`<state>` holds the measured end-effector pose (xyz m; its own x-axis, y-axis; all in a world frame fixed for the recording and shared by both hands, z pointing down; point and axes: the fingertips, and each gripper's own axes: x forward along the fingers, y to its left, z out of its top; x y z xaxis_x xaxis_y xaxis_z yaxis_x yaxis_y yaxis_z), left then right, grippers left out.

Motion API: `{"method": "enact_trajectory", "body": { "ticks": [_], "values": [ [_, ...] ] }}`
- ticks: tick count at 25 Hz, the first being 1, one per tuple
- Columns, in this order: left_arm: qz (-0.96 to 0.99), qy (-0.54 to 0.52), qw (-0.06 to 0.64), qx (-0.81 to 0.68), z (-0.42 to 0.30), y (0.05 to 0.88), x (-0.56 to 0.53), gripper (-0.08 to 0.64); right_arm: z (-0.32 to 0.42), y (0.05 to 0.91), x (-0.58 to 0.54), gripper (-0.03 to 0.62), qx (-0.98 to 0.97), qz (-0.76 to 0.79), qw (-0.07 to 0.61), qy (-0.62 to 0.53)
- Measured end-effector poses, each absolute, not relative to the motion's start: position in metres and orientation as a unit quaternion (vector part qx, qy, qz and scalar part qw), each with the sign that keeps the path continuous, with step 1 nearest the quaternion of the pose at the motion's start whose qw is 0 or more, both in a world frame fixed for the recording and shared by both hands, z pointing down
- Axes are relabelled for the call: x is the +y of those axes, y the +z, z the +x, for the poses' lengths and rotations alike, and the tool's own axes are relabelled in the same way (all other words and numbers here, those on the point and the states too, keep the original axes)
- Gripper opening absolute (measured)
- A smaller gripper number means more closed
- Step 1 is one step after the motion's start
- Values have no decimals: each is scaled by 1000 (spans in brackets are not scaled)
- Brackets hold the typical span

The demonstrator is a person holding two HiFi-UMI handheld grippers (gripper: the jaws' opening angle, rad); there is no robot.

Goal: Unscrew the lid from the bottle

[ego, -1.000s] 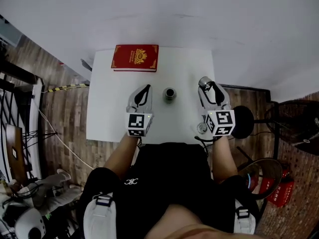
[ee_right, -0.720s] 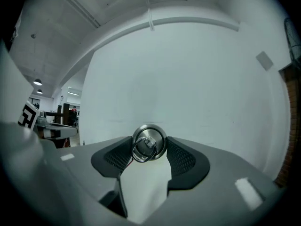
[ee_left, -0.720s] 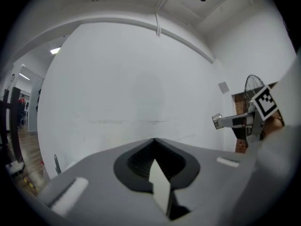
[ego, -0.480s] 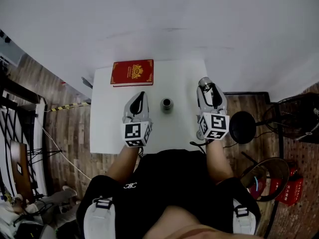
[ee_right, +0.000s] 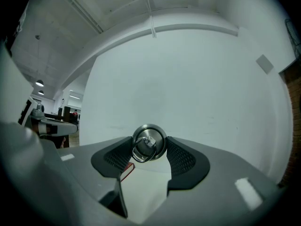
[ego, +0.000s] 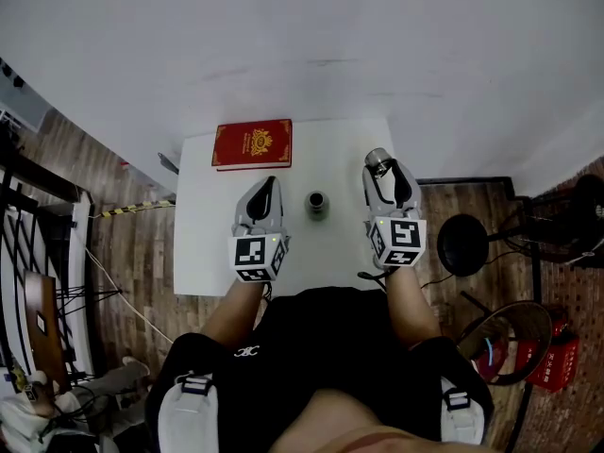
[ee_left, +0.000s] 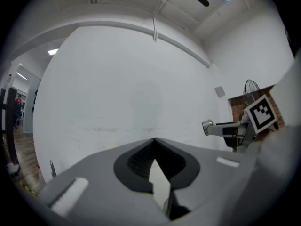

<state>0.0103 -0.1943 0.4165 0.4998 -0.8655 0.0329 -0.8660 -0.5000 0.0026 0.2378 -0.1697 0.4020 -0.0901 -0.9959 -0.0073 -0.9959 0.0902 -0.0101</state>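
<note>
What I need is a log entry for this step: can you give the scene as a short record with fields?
Bottle: stands on the white table between the two grippers, mouth looks uncovered
Metal lid: off the bottle, clamped in the right gripper, its ring facing that gripper's camera
Left gripper: shut, empty, above the table
Red book: flat at the table's far edge, on the left
Task stage: lid appears removed
</note>
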Motion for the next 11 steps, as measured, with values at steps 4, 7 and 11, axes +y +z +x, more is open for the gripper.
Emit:
{"method": "enact_trajectory", "body": {
  "ticks": [4,7,11],
  "values": [
    [870,24,-2,-492,16,417,-196,54,234,401,-171,236,745,-667,6,-4],
    [872,22,-1,-489,20,417,-197,54,234,403,-171,236,748,-663,4,-7],
    [872,13,3,-489,21,415,-200,54,234,403,-173,236,749,-663,4,-8]
  ]
}}
